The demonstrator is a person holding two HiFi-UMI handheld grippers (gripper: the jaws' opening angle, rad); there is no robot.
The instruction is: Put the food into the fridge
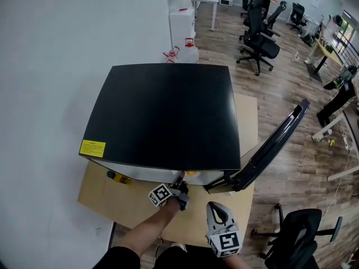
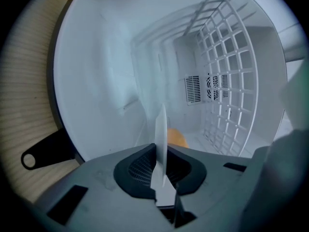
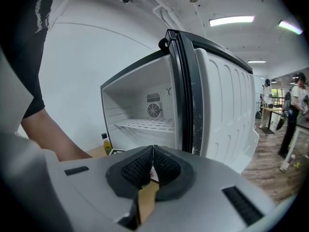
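My left gripper [image 1: 181, 189] is clenched on a thin white flat piece [image 2: 161, 129], seen edge-on between the ribbed black pads. I judge it to be the rim of a plate. An orange food item [image 2: 176, 138], rounded and smooth, shows just right of that piece at lower centre of the left gripper view, inside the fridge [image 1: 162, 116]. Whether it rests on the white piece or on the liner, I cannot tell. My right gripper [image 3: 152, 154] is closed pad against pad and carries nothing; it hangs outside the cabinet at the bottom of the head view.

Status: the door [image 1: 275, 144] stands open at the right of the head view, and the load is within the cabinet mouth. Remaining, by my judgement: set the load down, release, withdraw, shut the door. A small yellow bottle [image 3: 106, 143] stands on the bench [image 1: 112, 200] left of the fridge; whether it must go in, I cannot tell.

Materials: the liner is smooth white moulded plastic. The shelf [image 2: 229, 81] is a white coated wire grid. The fridge top is glossy black, flat, with rounded corners. The bench is pale wood.
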